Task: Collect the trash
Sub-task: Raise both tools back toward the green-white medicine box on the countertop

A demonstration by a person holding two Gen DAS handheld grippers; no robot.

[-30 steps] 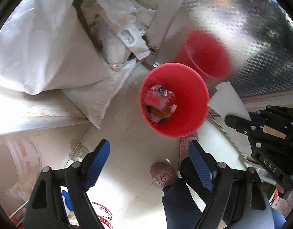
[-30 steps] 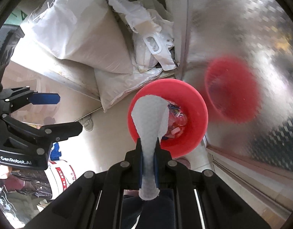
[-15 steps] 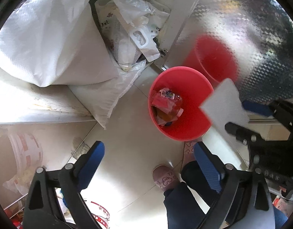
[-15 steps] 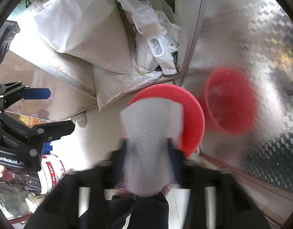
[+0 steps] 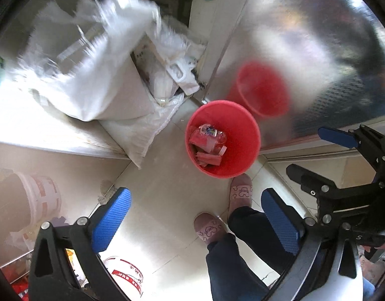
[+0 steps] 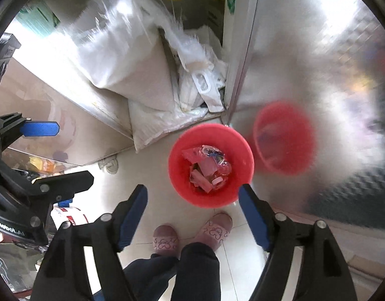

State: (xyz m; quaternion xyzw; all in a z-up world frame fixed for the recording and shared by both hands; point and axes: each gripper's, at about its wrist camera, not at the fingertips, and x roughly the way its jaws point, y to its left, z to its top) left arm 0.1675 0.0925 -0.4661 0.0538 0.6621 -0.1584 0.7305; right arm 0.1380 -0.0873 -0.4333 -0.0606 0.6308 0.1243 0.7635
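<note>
While ribbed blue fingers (image 6: 252, 214) gape, round red bin (image 6: 242, 148) holds crumpled wrappers (image 6: 207, 168).

Bright daylight floods in from the left and burns the white sacks (image 5: 92, 80) almost to plain glare, and their upper edges smear with motion blur in both views. The metal panel (image 6: 318, 75) on the right throws back hazy hot spots and a soft, blurred copy of the red bucket (image 5: 222, 138). The floor (image 5: 167, 188) shines pale with faint shadows. Straight lines bow near the dark round borders.
</note>
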